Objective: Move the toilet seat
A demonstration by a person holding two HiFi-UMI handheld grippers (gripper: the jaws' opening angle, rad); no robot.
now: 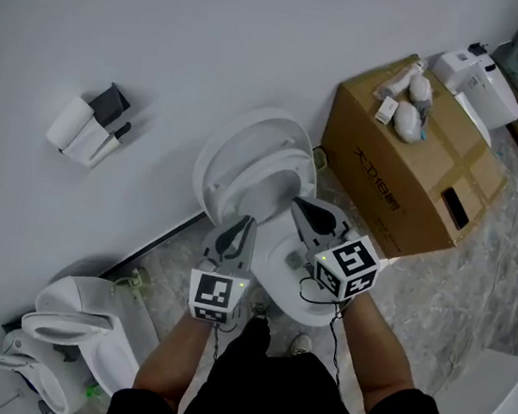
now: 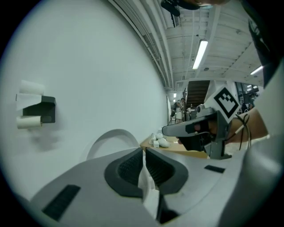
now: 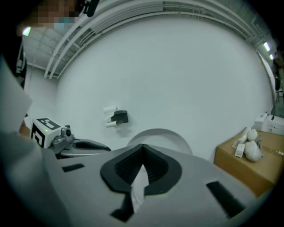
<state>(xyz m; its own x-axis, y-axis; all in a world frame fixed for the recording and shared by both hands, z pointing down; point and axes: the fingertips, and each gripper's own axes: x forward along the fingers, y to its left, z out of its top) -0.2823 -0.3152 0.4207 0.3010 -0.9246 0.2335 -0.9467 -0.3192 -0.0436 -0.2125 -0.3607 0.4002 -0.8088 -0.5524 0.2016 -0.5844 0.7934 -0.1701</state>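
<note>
Now both tongs have a hold of the toilet seat (image 1: 270, 198). The left gripper (image 1: 237, 232) is pinched shut on the thin white edge of the seat, and the right gripper (image 1: 307, 215) is pinched shut on the same edge a little way along. In each gripper view you can see the white rim squeezed between the dark pads. The seat sits tipped up over the bowl (image 1: 281, 256), with its far end by the white wall (image 1: 169, 29).

I think the step in hand is lifting the seat, and it looks about half way. The next move calls for both hands to swing together, so the seat turns on its hinge and does not twist. The edge is thin and smooth (it could slip out of the pads), so the squeeze should stay firm.

Behind the seat the wall is close, so the seat can only tip back until it meets what stands there. To the right stands a cardboard box (image 1: 405, 173), near the bowl, so that hand has little room to swing wide. To the left, a second toilet (image 1: 71, 338) is well apart and leaves more floor. The paper holder (image 1: 95, 123) on the wall is off to the left and not in the way.
</note>
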